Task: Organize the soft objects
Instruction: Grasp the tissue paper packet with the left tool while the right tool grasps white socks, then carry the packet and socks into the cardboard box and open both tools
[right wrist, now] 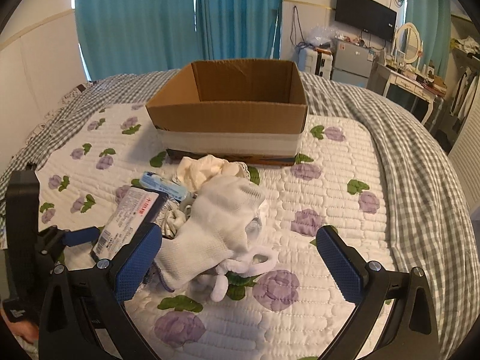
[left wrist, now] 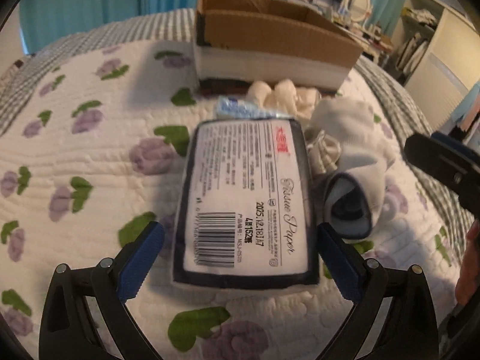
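Nearest, the left tool (left wrist: 240,255) is gaping around the tissue pack (left wrist: 244,201) lying on the bed quilt (left wrist: 90,156); the right tool (right wrist: 240,258) is spread over a white sock (right wrist: 222,225). Beyond, seemingly cream cloth (right wrist: 204,169) is resting before the cardboard box (right wrist: 231,114).

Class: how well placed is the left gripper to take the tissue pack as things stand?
Probably well placed. The left gripper is open, its fingers either side of the tissue pack, which lies label-up on the quilt. Nothing sits between them; the sock lies just to the right.
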Demonstrator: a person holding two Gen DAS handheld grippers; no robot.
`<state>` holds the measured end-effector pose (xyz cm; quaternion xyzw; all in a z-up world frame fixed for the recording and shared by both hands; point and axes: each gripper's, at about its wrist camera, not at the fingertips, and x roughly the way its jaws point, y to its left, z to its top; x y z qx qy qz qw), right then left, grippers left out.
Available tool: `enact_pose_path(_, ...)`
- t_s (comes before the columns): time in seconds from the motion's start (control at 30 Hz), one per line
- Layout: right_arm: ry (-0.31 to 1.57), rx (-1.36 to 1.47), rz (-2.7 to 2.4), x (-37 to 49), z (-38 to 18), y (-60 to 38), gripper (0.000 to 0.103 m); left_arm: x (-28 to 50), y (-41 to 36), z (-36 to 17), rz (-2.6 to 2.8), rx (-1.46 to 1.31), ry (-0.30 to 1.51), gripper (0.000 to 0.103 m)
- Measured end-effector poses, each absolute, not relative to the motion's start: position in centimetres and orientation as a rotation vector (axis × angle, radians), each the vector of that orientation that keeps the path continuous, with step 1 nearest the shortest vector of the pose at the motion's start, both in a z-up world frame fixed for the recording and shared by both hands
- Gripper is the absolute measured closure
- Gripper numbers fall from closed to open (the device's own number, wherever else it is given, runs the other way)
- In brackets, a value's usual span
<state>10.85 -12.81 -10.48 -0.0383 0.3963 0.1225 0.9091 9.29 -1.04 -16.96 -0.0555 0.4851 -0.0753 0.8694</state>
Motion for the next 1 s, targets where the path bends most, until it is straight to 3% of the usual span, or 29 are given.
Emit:
enact_pose_path(0.13, 0.852, -0.064, 0.254, 12.4, -11.6, -12.6, 0.0, 9.7, -0.8, -17.4, -0.177, -0.138, 1.016, 0.007)
enact_pose_path(0.17, 0.86, -0.059, 0.257, 12.9, -11.8, -12.5, 0.0, 9.7, -0.6, -17.2, -0.194, -0.146, 1.009, 0.019)
enact_pose_path(0.27, 0.871, -0.061, 0.266, 14.0, -12.4, -11.9, 0.0, 9.3, -0.6, -16.5, -0.219, -0.123, 0.997, 0.025)
enact_pose_path(0.57, 0.894, 0.069, 0.27, 17.0, -13.0, -12.4, 0.009, 9.2, 2.4, -13.2, -0.18, -0.124, 0.918, 0.026)
enact_pose_path(0.67, 0.927, 0.097, 0.257, 18.1, -13.4, -12.6, 0.019, 9.5, 2.7, -12.5, -0.152, -0.122, 0.905, 0.026)
enact_pose_path(0.77, 0.96, 0.101, 0.279, 18.1, -14.2, -12.4, 0.036, 9.5, 2.9, -11.7, -0.131, -0.118, 0.891, 0.026)
enact_pose_path(0.83, 0.958, 0.115, 0.304, 17.8, -14.1, -12.5, 0.054, 9.4, 3.1, -11.0, -0.117, -0.119, 0.88, 0.026)
enact_pose_path(1.0, 0.897, 0.095, 0.296, 15.4, -11.9, -12.9, 0.068, 8.3, 3.2, -8.8, -0.081, -0.106, 0.84, 0.026)
